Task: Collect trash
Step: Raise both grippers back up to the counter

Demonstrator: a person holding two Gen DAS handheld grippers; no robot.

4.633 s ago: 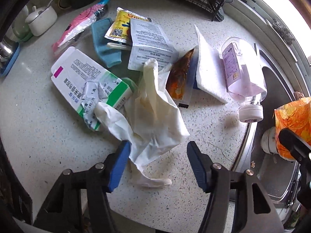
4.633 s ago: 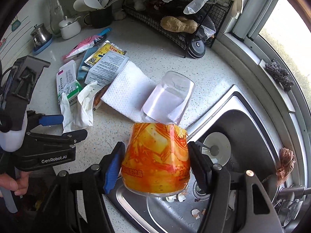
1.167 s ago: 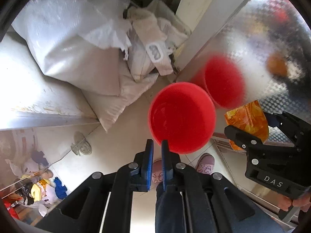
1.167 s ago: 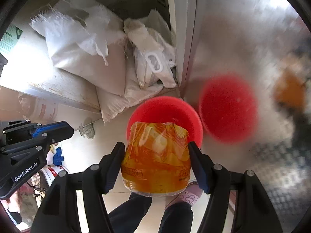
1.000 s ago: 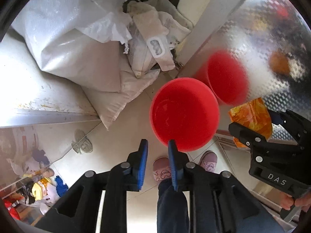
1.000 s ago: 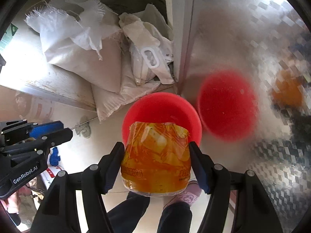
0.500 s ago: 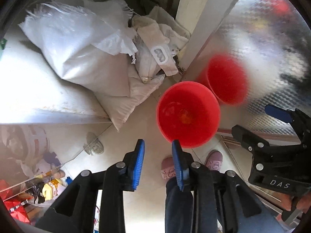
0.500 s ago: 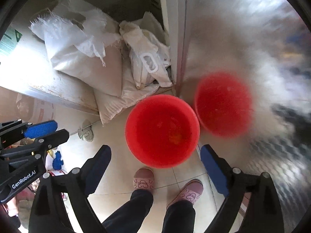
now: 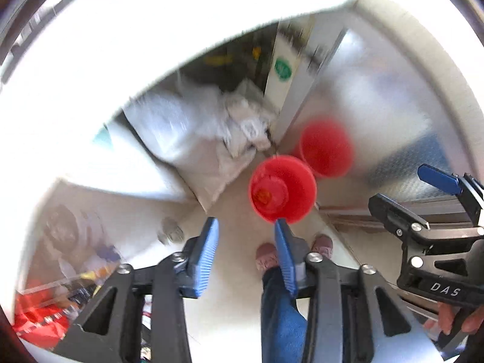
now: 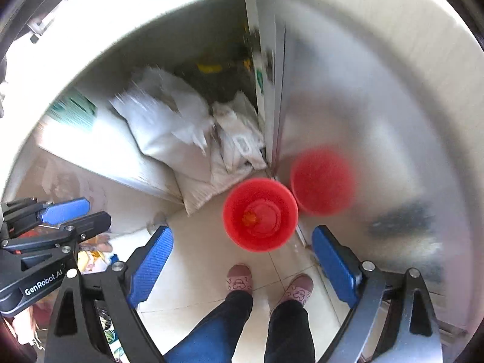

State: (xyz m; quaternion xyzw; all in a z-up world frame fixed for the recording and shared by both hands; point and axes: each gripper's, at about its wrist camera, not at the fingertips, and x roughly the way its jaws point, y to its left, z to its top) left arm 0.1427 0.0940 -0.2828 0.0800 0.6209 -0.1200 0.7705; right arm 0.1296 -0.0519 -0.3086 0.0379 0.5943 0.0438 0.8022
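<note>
Trash (image 10: 249,218), an orange scrap, lies at the bottom of the red bucket (image 10: 260,214) on the floor. Above the bucket, the right gripper (image 10: 242,258) stands wide and empty; the left gripper (image 9: 246,252), also empty, is opening. Drop step appears complete; next move calls for fetching further litter.
</note>
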